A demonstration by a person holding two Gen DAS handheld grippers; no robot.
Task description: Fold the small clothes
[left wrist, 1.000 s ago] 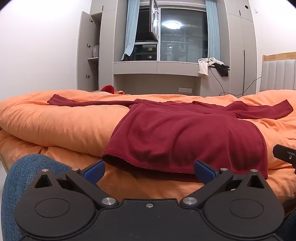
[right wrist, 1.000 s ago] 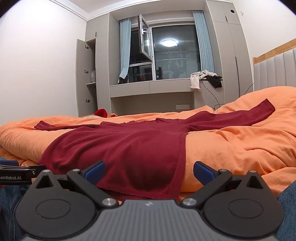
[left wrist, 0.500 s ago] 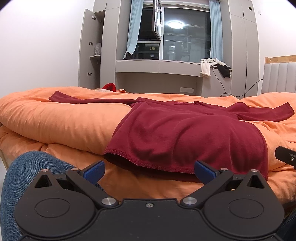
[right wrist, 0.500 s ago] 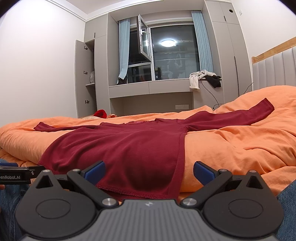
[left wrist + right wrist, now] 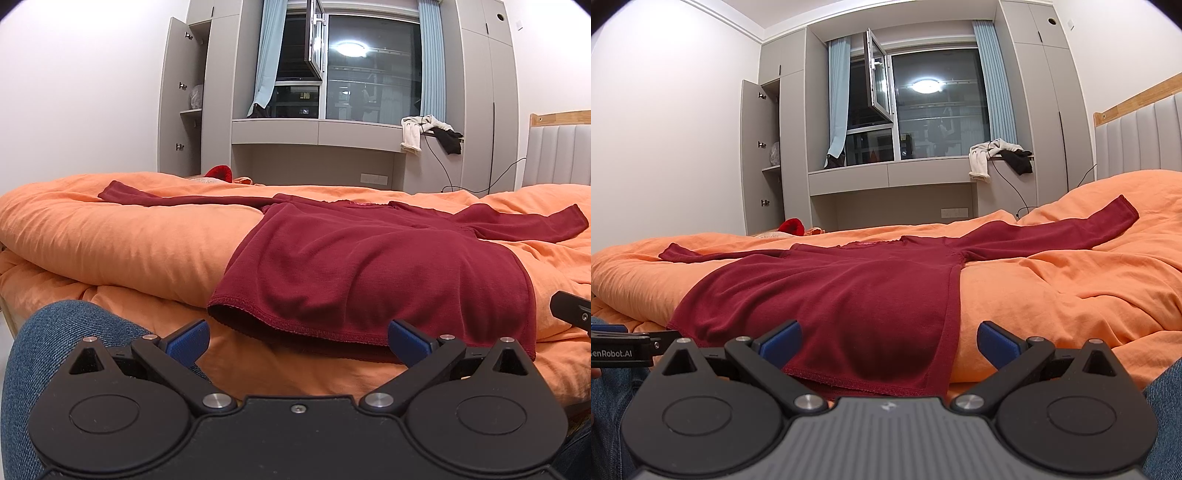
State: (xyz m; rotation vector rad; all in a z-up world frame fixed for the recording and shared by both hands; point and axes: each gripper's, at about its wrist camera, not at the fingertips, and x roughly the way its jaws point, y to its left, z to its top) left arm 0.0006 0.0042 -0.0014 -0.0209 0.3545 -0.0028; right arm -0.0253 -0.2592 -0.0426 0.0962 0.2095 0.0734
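A dark red long-sleeved shirt (image 5: 369, 258) lies flat on the orange duvet (image 5: 110, 240), sleeves spread to both sides, hem hanging over the near edge. My left gripper (image 5: 297, 341) is open, just short of the hem's left half, holding nothing. In the right wrist view the same shirt (image 5: 849, 295) fills the middle. My right gripper (image 5: 888, 341) is open in front of the hem's right corner, holding nothing. Each gripper's body shows at the other view's edge.
A person's knee in blue jeans (image 5: 55, 350) sits at the lower left. A padded headboard (image 5: 1137, 140) stands at the right. Behind the bed are a window bench with clothes (image 5: 428, 133) draped on it, an open cupboard (image 5: 181, 107) and a red item (image 5: 219, 172).
Both cameras have tilted slightly, so the shirt sits a little lower in the views. The shirt has not moved and both grippers stay open.
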